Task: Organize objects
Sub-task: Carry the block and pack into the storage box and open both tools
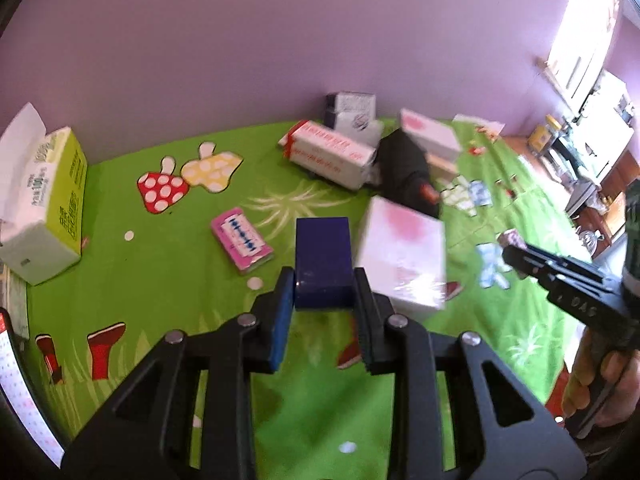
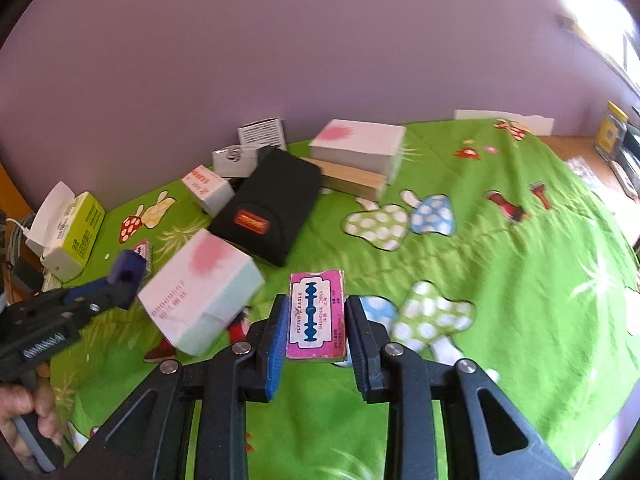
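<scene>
My left gripper (image 1: 324,276) is shut on a dark blue box (image 1: 322,248), held upright just above the green mushroom-print cloth (image 1: 160,280). From the right wrist view that gripper (image 2: 120,292) and its blue box (image 2: 128,266) show at the left, with a hand on the handle. My right gripper (image 2: 318,304) is shut on a pink razor-blade box (image 2: 316,316), label facing up, over the cloth. A second pink razor-blade box (image 1: 242,244) lies flat on the cloth, left of the blue box. The right gripper (image 1: 516,256) enters the left wrist view from the right edge.
A white box with a pink blotch (image 1: 402,256) lies tilted just right of the blue box. Behind it are a black pouch (image 2: 268,216), a white box with red print (image 1: 332,156), another white box on a wooden block (image 2: 356,148), and small grey boxes by the wall. A green tissue box (image 1: 52,200) stands far left.
</scene>
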